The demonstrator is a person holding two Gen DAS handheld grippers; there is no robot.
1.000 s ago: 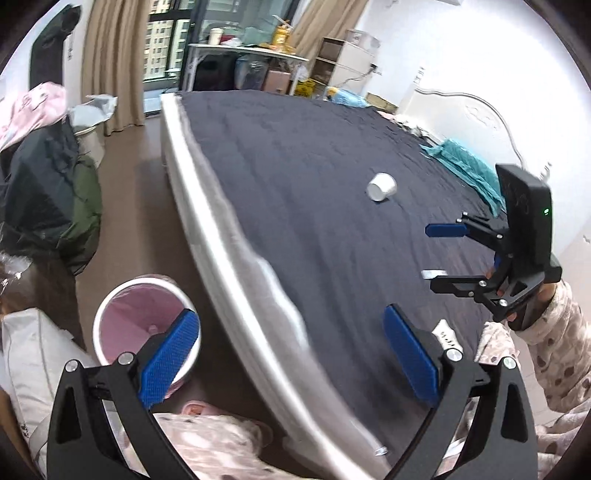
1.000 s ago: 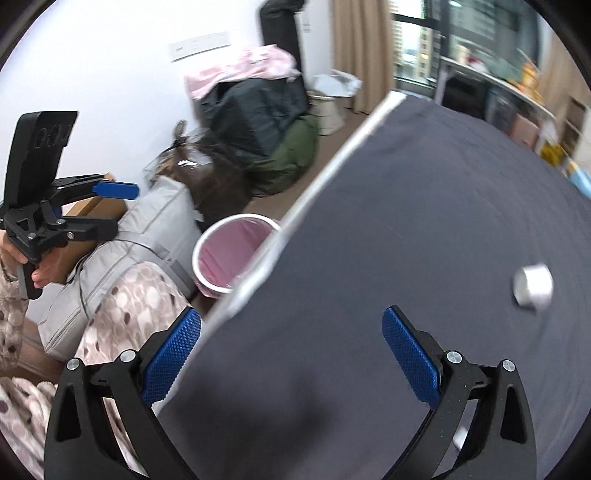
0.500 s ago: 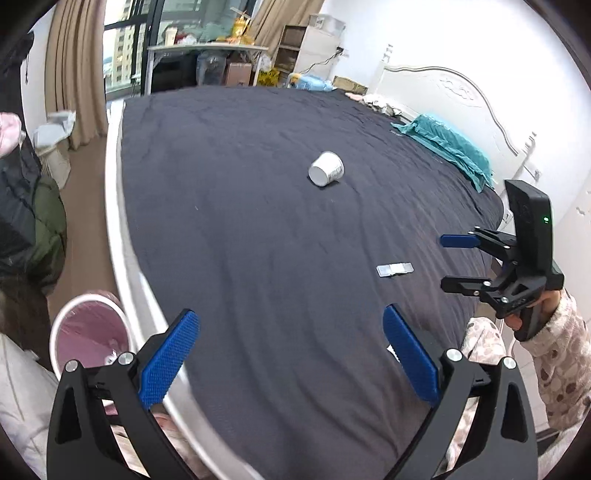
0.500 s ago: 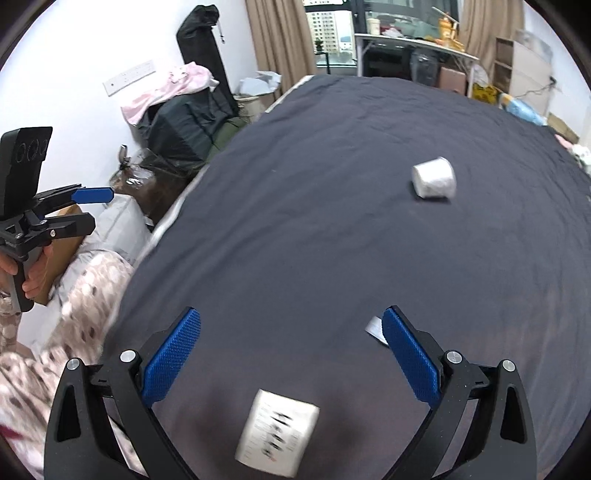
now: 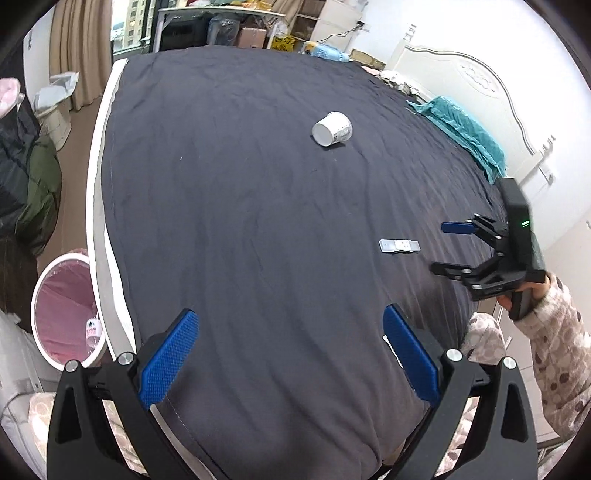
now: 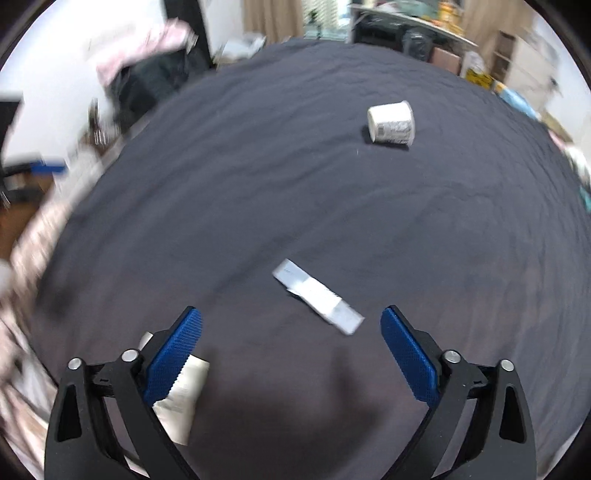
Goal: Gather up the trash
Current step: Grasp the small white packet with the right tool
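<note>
A white paper cup (image 5: 332, 129) lies on its side far out on the dark bed cover (image 5: 240, 221); it also shows in the right wrist view (image 6: 391, 122). A flat silvery wrapper (image 5: 399, 246) lies nearer; in the right wrist view the wrapper (image 6: 318, 296) is just ahead of my open right gripper (image 6: 291, 350). A white printed packet (image 6: 181, 397) lies under its left finger. My left gripper (image 5: 290, 356) is open and empty above the bed's near edge. The right gripper (image 5: 448, 245) shows in the left wrist view, open, right of the wrapper.
A white bin with a pink liner (image 5: 66, 312) stands on the floor left of the bed, with something small inside. Dark bags (image 5: 26, 184) lie beyond it. A headboard (image 5: 461, 81) and teal cloth (image 5: 465, 129) are at right; a cluttered table (image 5: 221, 14) stands at the far end.
Both grippers have swung from the bin side toward the bed. The right gripper has moved forward over the cover, so the wrapper now lies just ahead of its fingers. Both stay open.
</note>
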